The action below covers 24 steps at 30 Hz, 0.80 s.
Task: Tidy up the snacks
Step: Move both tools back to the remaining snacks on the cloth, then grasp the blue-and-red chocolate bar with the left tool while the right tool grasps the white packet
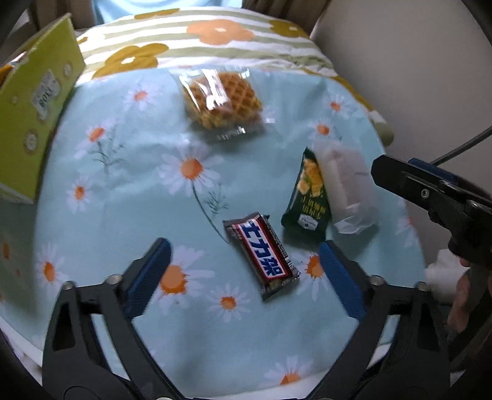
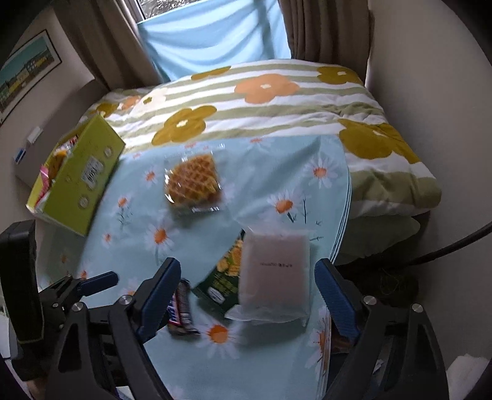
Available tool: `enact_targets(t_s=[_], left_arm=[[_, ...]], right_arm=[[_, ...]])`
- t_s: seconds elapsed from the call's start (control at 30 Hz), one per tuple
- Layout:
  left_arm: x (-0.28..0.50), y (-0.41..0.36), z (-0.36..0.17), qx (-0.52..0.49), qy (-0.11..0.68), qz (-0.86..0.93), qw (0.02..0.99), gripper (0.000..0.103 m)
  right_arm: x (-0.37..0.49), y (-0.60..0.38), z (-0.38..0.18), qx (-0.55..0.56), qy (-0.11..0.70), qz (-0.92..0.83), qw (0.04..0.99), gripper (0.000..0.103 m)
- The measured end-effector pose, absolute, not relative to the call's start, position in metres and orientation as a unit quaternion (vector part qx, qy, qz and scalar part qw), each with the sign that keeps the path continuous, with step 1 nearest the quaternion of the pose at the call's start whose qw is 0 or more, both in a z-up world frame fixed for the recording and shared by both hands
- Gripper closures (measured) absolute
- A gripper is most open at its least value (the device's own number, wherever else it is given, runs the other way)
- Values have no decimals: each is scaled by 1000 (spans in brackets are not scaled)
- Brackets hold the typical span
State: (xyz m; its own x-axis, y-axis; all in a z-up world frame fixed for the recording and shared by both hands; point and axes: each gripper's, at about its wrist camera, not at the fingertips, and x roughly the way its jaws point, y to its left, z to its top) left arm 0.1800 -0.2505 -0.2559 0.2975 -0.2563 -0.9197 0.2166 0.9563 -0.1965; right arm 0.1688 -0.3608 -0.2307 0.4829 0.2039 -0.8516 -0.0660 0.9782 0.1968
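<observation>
daisy cloth | green box at left edge; waffle mid | both tools spread wide, holding nothing

Pretty clearly someone's home, most likely a bedroom or a small living room. There's a folded quilt with big orange and mustard flowers lying behind a round table covered in a daisy-print tablecloth. Brown curtains hang at a window with a light blue cloth draped under it, and a framed picture sits on the wall to the left. Plain off-white walls, soft daylight. The stuff on the wall below the picture is too blurry to make out.
</observation>
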Motion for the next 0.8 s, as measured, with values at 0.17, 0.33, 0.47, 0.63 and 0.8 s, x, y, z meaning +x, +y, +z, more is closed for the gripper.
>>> enact_targets(t_s=[0.17,0.33,0.47,0.63,0.8], left_arm=[[185,-259,-280,-18,585,-130,800,28],[185,-265,-285,0,573,-125,810,28],[185,-271,-285,25,568,-129,813,35],[183,-266,-283,37,566,-126,814,50],[186,-258,-282,40,566,-122,814,61]], right_arm=[[171,-363,-251,51,512,81,853,17],[175,-358,-262,12,520,90,850,30],[179,-359,-268,10,526,97,845,32],[183,-353,-265,-4,521,112,846,38],[195,-352,-270,-12,541,93,836,38]])
